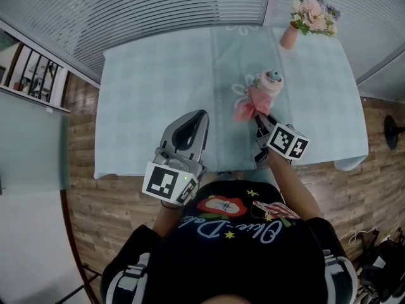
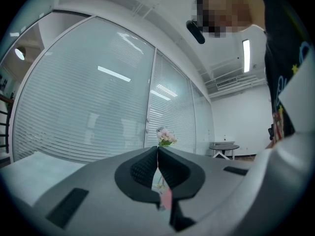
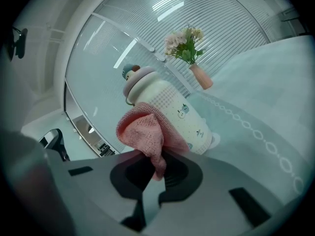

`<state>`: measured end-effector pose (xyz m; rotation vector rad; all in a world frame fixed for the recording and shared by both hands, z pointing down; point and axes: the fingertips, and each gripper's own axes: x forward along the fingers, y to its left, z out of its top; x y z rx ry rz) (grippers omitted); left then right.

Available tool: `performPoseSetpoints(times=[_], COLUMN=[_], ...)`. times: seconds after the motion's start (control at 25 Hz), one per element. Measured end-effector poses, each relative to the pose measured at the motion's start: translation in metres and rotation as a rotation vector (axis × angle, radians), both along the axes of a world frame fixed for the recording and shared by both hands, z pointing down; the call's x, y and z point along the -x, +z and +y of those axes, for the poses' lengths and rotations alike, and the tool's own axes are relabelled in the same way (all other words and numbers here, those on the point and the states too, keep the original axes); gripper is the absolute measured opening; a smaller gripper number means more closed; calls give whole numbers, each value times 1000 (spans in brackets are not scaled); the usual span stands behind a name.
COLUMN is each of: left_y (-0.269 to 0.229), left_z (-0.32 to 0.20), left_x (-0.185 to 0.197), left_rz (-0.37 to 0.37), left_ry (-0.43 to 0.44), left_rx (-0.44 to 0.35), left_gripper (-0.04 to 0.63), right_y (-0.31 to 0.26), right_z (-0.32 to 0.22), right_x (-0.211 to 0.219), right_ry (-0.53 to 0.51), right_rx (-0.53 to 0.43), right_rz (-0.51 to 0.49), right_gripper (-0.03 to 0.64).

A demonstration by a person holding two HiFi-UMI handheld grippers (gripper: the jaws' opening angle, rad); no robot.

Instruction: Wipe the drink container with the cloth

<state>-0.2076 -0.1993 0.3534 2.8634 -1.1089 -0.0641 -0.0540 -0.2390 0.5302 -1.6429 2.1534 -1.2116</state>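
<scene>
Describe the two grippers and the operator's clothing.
Both the left gripper and right gripper have grey moulded shells, black ribbed pads and a white cube with black square markers. No cables visible. Operator wears a black shirt with coloured print.

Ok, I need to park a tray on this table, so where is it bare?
The table is bare across its left half, up to the left hand-held gripper, and in the strip right of the drink container, nearer than the vase. Crowded: centre-right, where the right hand-held gripper holds the cloth against the container.
</scene>
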Motion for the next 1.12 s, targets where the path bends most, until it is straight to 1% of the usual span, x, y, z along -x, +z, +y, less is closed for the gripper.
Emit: performPoseSetpoints(times=[0.16, 0.36, 0.56, 0.64, 0.76, 0.88, 1.0, 1.12], left_y=[1, 2, -1, -1, 0, -1, -1, -1], left_z=[-3, -9, -9, -9, -10, -10, -8, -8], left_x=[5, 6, 0, -2, -5, -11, -16, -19], left_rz=[1, 9, 12, 12, 12, 11, 6, 4], left_ry=[-19, -31, -23, -19, -11, 3, 17, 21], left_rx=[5, 6, 4, 5, 3, 0, -2, -1], left_gripper=[5, 5, 5, 5, 5, 5, 5, 5], right_y=[7, 8, 7, 3, -10, -32, -61, -90], right_z=[-1, -3, 8, 16, 28, 37, 44, 43], right_x=[1, 3, 7, 10, 13, 11, 12, 5], right_ry=[-14, -24, -66, -109, -172, -217, -267, -262], right_rx=[23, 29, 36, 18, -48, -141, -260, -348], right_rz=[-3, -13, 15, 58, 158, 267, 382, 485], right_gripper=[14, 14, 14, 14, 14, 14, 14, 14])
